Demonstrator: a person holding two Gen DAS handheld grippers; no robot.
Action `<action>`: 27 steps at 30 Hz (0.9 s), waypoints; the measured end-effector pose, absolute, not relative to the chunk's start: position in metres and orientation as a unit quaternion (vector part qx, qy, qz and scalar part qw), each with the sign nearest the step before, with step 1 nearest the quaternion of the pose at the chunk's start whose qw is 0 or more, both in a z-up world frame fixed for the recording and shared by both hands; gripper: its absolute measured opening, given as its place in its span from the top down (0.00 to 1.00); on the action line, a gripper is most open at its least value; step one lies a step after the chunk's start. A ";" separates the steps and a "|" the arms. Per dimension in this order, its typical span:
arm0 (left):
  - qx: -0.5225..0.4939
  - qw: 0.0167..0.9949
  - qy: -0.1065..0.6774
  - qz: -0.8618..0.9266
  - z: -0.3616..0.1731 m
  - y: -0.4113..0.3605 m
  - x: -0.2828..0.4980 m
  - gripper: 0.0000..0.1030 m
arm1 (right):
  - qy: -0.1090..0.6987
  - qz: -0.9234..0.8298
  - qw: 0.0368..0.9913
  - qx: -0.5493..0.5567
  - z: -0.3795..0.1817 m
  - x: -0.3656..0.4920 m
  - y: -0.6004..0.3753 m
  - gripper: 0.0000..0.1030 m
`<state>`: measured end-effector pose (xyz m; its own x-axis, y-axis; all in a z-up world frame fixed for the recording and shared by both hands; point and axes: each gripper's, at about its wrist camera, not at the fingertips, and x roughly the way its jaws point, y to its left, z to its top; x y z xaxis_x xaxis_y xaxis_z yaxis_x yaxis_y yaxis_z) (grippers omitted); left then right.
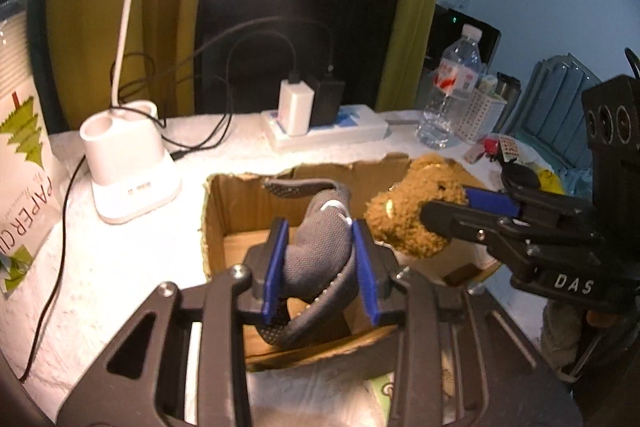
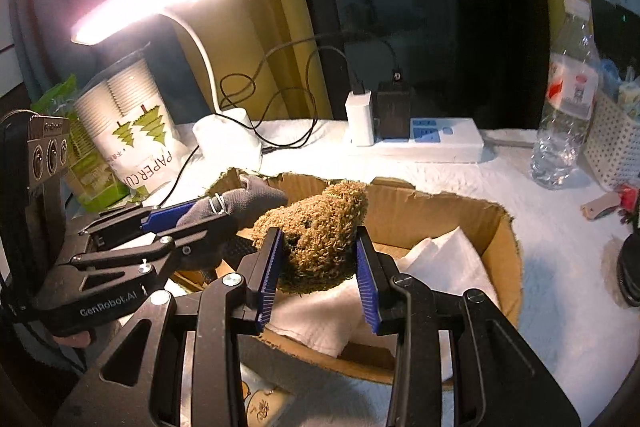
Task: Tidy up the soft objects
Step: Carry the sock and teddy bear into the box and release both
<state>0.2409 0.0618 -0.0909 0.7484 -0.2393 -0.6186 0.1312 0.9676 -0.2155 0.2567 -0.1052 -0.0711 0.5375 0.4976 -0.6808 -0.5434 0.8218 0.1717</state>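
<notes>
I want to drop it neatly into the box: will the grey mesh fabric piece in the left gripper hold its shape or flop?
Probably floppy: the grey mesh piece bends and droops below the left gripper. It looks light, since the fingers hold it pinched only at its middle. It will likely land crumpled in the cardboard box, not flat.

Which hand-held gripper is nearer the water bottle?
Right. The right hand-held gripper, shut on the brown plush over the box, is on the water bottle's side; the left hand-held gripper, holding the grey glove, sits farther away, toward the lamp.
</notes>
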 end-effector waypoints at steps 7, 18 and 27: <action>-0.083 0.923 0.367 -0.085 -0.098 0.065 0.246 0.64 | 0.400 0.307 0.863 -0.031 -0.084 0.260 -0.095 0.63; -0.093 0.927 0.358 -0.057 -0.087 0.075 0.232 0.40 | 0.408 0.305 0.860 -0.042 -0.083 0.248 -0.091 0.57; -0.107 0.935 0.335 -0.053 -0.070 0.082 0.207 0.31 | 0.392 0.303 0.867 -0.047 -0.069 0.224 -0.098 0.57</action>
